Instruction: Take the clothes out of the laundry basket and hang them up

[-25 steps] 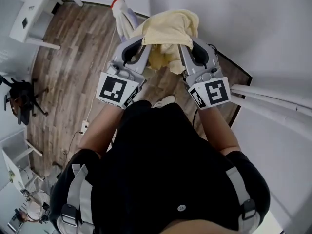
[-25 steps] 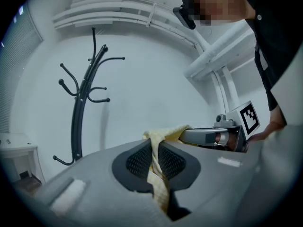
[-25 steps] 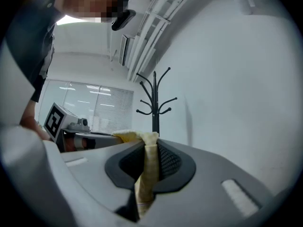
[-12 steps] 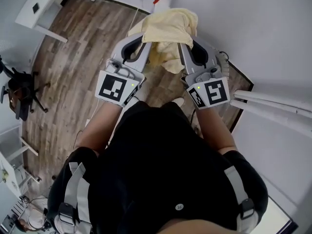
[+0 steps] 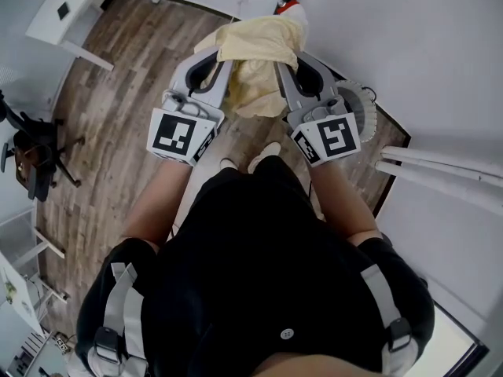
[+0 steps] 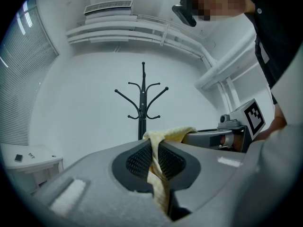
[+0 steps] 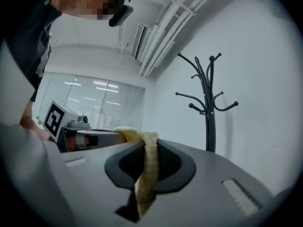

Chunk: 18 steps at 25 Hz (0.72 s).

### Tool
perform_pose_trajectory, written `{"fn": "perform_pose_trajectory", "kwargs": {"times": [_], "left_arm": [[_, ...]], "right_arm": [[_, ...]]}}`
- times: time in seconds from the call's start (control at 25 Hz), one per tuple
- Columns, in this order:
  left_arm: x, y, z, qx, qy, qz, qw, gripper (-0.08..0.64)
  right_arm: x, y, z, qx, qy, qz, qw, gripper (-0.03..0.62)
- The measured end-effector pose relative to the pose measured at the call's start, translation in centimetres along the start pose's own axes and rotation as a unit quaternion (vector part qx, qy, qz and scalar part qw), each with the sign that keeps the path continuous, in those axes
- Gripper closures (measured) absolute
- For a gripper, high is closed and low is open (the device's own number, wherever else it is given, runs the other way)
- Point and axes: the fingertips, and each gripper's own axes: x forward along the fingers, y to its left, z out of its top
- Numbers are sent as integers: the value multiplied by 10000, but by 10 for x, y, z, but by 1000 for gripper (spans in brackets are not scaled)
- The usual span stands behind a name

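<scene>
L claw (image 6: 154, 149) & R claw (image 7: 147, 149) are each pinching the yellow cloth (image 5: 259, 42) stretched btwn them, carrying it further over the floor (image 5: 118, 93) than a sec ago, approaching the coat stand (image 6: 143, 98), so hanging's prob next.

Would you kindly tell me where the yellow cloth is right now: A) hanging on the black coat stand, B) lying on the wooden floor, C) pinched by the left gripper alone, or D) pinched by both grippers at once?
D: the yellow cloth is clamped between the shut jaws of the left gripper and of the right gripper, and the coat stand ahead is bare.
</scene>
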Motion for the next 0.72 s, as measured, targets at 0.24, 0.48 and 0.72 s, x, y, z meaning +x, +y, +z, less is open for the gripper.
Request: {"fn": "perform_pose_trajectory", "kwargs": {"times": [0.24, 0.48, 0.72], "left_arm": [[18, 39, -6, 65, -45, 109, 9999, 549], [56, 78, -4, 198, 21, 153, 9997, 549], [94, 124, 4, 210, -73, 141, 9997, 549]], "right_arm": [[37, -7, -7, 17, -48, 84, 10000, 561], [82, -35, -5, 78, -123, 82, 9999, 561], [131, -57, 4, 48, -187, 5, 9998, 561]]}}
